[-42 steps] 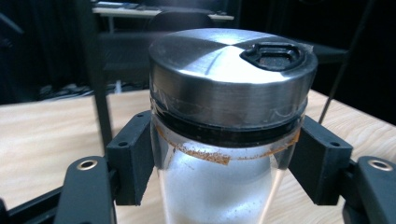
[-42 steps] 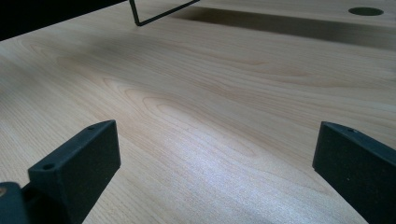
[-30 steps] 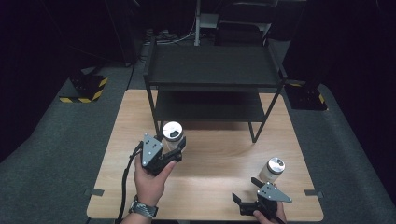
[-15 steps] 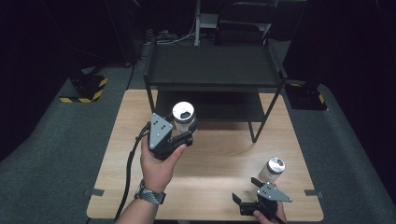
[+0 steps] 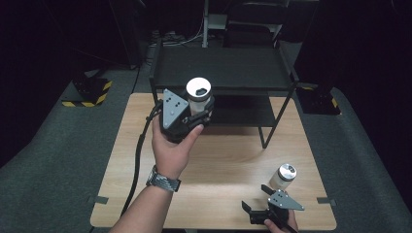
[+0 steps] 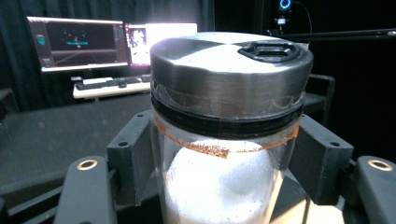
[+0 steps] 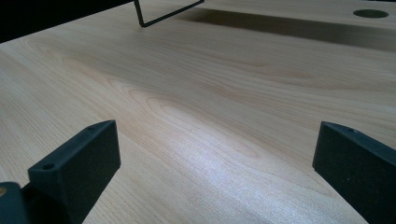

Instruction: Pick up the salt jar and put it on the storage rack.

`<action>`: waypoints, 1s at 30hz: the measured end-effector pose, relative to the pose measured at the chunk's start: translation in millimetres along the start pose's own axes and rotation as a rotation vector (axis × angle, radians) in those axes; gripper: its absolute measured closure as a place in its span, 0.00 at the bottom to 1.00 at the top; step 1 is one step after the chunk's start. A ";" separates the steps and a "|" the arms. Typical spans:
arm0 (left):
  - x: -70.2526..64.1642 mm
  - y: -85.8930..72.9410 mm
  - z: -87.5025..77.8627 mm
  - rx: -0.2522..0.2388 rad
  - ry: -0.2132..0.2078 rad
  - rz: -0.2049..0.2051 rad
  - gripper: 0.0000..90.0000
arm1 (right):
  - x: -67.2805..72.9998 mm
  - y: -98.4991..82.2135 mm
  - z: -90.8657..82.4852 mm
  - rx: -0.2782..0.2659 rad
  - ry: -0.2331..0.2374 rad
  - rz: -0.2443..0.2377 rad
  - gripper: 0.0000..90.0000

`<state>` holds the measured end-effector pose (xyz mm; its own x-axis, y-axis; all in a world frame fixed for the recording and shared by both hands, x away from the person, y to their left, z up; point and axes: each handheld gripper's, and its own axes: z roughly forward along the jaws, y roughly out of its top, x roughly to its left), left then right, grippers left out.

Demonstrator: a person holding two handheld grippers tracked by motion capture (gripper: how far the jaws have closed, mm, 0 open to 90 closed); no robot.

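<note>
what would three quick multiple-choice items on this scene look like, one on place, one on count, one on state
1. Where is the second jar?
A. on the black shelf
B. on the table near the right gripper
C. on the floor

2. How many jars are there?
A. one
B. two
C. four

3. How do the right gripper's jaws stand?
A. open with nothing between them
B. shut on a jar
C. shut on a cable

Answers: 1 B, it stands on the wooden table just beyond the right gripper. 2 B, one in the left gripper, namely the held jar, and one on the table. 3 A, the right gripper view shows bare wood between its jaws.
</note>
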<state>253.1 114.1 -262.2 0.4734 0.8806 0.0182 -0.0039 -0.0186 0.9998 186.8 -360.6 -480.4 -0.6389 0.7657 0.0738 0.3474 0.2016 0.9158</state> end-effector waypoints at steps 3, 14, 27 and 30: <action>-0.8 8.3 4.8 -0.003 0.011 0.010 0.35 | 0.2 -0.3 -0.1 -0.001 -0.001 0.001 0.00; 0.1 24.2 26.2 -0.016 0.033 0.014 0.35 | -0.2 -1.6 -0.9 -0.008 -0.002 0.004 0.00; 6.5 37.7 65.5 -0.015 0.106 -0.025 0.35 | -3.4 -4.0 6.3 0.077 0.052 -0.029 0.00; 4.7 40.0 75.9 0.001 0.116 -0.021 0.35 | -2.3 -3.0 7.2 0.082 0.043 -0.017 0.00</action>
<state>322.1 81.5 -222.6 0.3680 0.9298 -0.0021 0.0059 -0.0001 1.0000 192.1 -358.6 -486.2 -0.6737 0.7350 0.0769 0.3903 0.2655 0.8816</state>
